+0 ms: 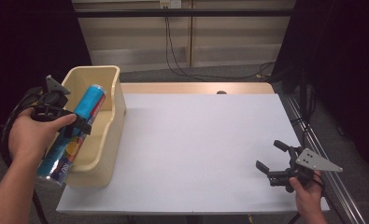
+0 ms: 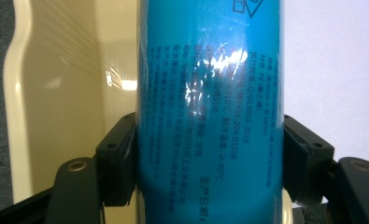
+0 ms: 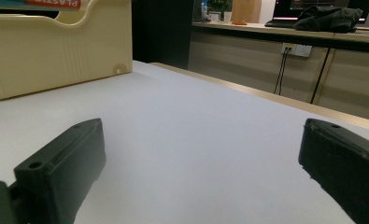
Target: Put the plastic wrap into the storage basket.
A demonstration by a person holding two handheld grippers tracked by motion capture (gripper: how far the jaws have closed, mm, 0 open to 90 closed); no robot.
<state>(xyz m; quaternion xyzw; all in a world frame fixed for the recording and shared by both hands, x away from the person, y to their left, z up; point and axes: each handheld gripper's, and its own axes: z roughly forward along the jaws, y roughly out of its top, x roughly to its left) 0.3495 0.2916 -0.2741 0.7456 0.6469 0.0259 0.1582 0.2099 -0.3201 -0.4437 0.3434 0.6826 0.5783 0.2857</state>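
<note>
Left gripper view shows the can's small print

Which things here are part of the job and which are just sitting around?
In the job: blue tube, clamped in the left gripper; cream basket under it.
Standing by: right gripper, open above the white table; wall cables.
</note>
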